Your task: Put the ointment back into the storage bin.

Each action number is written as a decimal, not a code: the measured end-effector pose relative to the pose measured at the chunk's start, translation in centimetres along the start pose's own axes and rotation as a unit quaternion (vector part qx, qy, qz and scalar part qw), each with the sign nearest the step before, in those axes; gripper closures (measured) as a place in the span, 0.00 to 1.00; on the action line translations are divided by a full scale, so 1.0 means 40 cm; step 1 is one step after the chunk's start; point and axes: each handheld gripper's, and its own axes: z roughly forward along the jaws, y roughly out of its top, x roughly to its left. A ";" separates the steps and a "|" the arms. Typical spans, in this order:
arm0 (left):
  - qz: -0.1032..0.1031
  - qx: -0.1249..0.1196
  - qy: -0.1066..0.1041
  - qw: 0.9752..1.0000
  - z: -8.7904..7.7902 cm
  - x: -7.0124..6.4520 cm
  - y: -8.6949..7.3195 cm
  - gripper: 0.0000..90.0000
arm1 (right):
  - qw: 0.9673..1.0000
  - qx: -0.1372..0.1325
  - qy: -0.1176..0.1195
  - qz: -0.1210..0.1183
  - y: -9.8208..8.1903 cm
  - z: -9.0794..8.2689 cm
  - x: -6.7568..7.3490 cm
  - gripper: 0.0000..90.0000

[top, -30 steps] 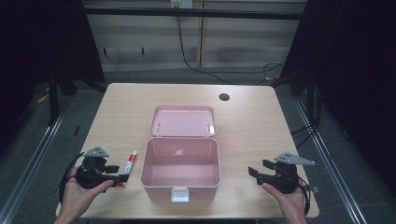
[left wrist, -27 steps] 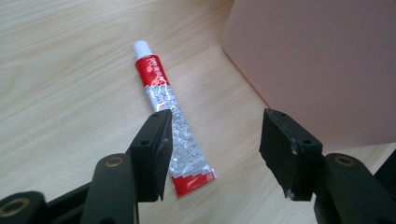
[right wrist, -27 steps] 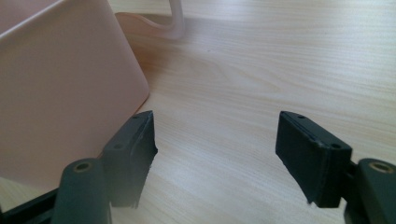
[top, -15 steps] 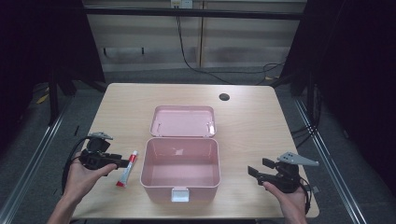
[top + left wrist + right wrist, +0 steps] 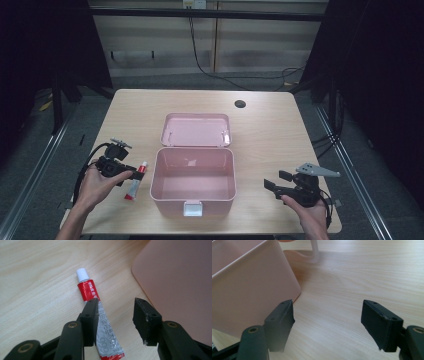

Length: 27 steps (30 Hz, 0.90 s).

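**Left claw hanging over a glue tube beside the pink box**

From the high view, a person is sitting at the wooden counter [image 5: 270, 130] with a claw in each hand. The pink box [image 5: 193, 181] is standing in the middle with its lid [image 5: 196, 129] lying open behind it. The left claw [image 5: 129, 174] is reaching toward a small glue tube [image 5: 136, 181] that is lying on the counter just beside the box's left wall, its white cap pointing away from the person. The right claw [image 5: 270, 186] is hanging near the counter's front right, well apart from the box, pointing toward it.

The left gripper view is giving what the high view is too small to show: the tube [image 5: 96, 315] is red near the white cap, then silver-grey with printed characters, and red again at its crimped end. The left claw [image 5: 117, 320] is standing part open, having just been closing; one jaw is covering the tube's middle and the other is standing over bare wood beside the box wall [image 5: 180, 285]. I cannot tell whether that jaw is touching the tube; nothing is being squeezed.

The right gripper view is looking along the counter [image 5: 362, 277] past the box's corner [image 5: 249, 290]. The right claw [image 5: 329, 322] is part open, having just been opening, with only bare wood between its jaws.
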 end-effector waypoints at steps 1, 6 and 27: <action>-0.003 0.005 0.000 1.000 0.007 0.002 0.000 0.61 | 1.000 0.001 0.006 0.007 0.000 0.001 0.000 0.28; -0.009 0.023 0.014 1.000 0.020 0.013 -0.007 0.61 | 1.000 0.002 0.008 0.006 0.000 0.001 0.001 0.28; -0.016 0.058 0.038 0.997 0.070 0.021 0.000 0.70 | 1.000 0.015 0.020 0.002 -0.001 0.008 0.007 0.28</action>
